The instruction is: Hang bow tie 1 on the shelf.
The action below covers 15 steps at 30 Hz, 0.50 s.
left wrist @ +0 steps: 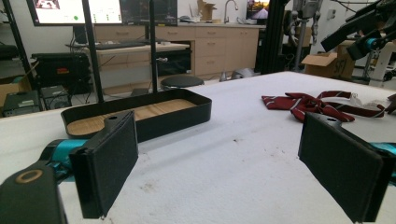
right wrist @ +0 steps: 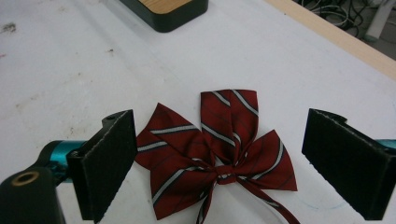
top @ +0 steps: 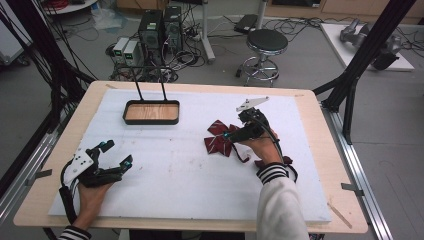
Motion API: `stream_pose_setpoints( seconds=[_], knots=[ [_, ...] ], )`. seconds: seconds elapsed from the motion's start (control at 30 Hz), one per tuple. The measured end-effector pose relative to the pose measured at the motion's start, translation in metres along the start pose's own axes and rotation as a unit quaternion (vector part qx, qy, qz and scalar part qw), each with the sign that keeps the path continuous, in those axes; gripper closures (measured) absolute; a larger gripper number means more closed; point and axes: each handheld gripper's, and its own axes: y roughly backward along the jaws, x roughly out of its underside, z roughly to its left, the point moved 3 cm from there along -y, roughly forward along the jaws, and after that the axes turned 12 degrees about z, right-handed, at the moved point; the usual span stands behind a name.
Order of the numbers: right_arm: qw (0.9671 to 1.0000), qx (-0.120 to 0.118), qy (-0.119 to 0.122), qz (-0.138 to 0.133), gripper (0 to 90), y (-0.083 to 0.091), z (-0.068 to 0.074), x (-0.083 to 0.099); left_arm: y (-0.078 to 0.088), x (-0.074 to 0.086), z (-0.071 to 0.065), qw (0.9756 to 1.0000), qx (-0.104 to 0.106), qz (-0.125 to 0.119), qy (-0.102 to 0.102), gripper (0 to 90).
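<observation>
two wide-open, empty tools: right hand-held gripper [right wrist: 219, 163] over one striped bow tie [right wrist: 217, 149], left hand-held gripper [left wrist: 219, 163] facing one tray [left wrist: 140, 114].

A grey floor [top: 310, 55] lies beyond the desk [top: 320, 150], strewn with cables [top: 195, 50]. A round black stool [top: 266, 42] and computer towers [top: 160, 30] stand there. Wooden cabinets [left wrist: 219, 46] line the far wall.

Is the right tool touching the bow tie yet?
Apart. The right gripper view shows the right tool open, its jaws standing either side of the bow tie with white table visible between the right jaw and the cloth.
</observation>
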Motion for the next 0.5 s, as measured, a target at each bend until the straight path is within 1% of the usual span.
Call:
stream_pose_setpoints(
  seconds=[0.17, 0.27, 0.37, 0.43, 0.5],
  knots=[
    [0.9997, -0.004, -0.002, 0.022, 9.4, -0.007, -0.004, 0.0, 0.0, 0.0, 0.0, 1.0, 0.0, 0.0, 0.0, 12.5],
    [0.9994, -0.004, 0.003, 0.033, 9.4, -0.013, -0.006, -0.001, 0.0, 0.0, 0.0, 1.0, 0.0, 0.0, 0.0, 12.5],
    [0.999, -0.008, 0.0, 0.044, 9.4, -0.019, -0.008, 0.0, 0.0, 0.0, 0.0, 1.0, 0.0, 0.0, 0.0, 12.5],
    [0.998, -0.014, 0.002, 0.061, 9.4, -0.024, -0.008, 0.002, 0.0, 0.0, 0.0, 1.0, 0.0, 0.0, 0.0, 12.5],
    [0.9971, -0.013, 0.006, 0.074, 9.4, -0.029, -0.008, 0.003, 0.0, 0.0, 0.0, 1.0, 0.001, -0.001, 0.001, 12.5]
  ],
)
